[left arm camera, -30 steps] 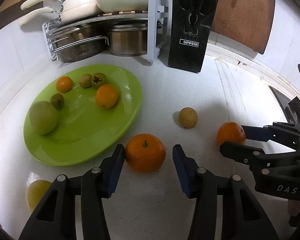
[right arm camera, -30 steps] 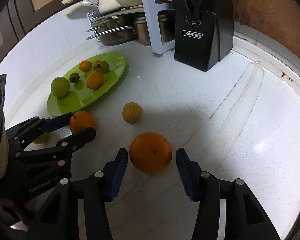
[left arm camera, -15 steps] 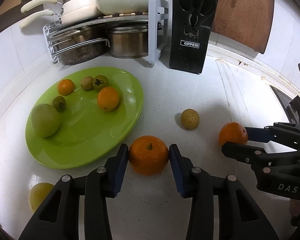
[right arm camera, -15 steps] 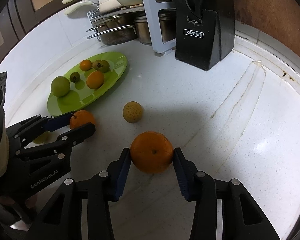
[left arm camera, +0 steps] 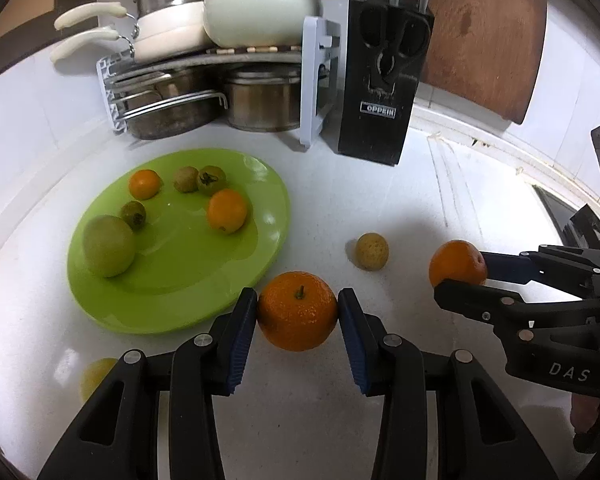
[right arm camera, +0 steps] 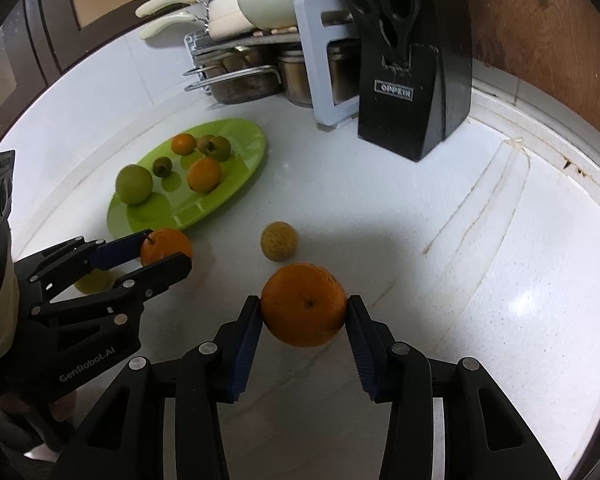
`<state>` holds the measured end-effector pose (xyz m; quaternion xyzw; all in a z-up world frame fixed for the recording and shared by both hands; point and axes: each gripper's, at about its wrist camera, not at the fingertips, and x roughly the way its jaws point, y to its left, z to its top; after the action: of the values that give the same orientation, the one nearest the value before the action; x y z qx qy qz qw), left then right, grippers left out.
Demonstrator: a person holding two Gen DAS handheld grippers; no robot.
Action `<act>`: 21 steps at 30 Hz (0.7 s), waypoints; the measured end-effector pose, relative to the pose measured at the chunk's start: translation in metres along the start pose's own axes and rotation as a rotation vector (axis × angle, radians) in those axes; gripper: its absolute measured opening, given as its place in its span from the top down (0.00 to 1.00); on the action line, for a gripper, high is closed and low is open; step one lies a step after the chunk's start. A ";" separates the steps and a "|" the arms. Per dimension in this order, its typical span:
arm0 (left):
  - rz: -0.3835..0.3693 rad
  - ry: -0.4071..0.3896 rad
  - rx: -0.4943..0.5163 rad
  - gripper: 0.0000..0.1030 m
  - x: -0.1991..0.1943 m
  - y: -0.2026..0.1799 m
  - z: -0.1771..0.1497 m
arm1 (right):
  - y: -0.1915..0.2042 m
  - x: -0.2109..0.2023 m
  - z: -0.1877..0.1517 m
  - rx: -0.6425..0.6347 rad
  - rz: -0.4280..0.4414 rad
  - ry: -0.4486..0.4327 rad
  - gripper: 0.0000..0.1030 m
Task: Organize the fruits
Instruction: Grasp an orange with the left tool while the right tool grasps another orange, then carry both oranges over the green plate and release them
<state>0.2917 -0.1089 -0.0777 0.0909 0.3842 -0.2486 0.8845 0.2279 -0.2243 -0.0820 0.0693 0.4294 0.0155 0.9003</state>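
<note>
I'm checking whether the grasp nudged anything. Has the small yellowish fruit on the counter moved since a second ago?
No. The small yellowish fruit lies at the same spot between the green plate and the knife block.

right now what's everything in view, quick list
oranges: 2, orange, on the counter, one clamped in each gripper
yellowish bumpy fruit: 1, counter between the oranges
yellow-green fruit: 1, counter, near edge of plate
green plate: 1, lime, left on counter
fruits on plate: 6; two orange, one big green, three small brownish-green
pot rack: 1, white, holding steel pots, back
white pot: 1, atop rack
knife block: 1, black, beside rack
wooden board: 1, brown, back wall
left gripper: shut on stemmed orange
right gripper: shut on other orange
</note>
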 end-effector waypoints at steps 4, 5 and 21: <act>0.009 -0.027 -0.010 0.60 -0.014 0.002 0.001 | 0.008 -0.009 0.005 -0.022 0.015 -0.027 0.58; 0.011 -0.032 -0.012 0.60 -0.017 0.003 0.001 | 0.010 -0.011 0.006 -0.027 0.019 -0.033 0.58; 0.080 -0.153 -0.026 0.60 -0.075 0.024 0.007 | 0.050 -0.038 0.035 -0.145 0.075 -0.138 0.58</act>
<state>0.2650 -0.0629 -0.0193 0.0757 0.3147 -0.2141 0.9216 0.2327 -0.1824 -0.0246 0.0209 0.3610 0.0755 0.9293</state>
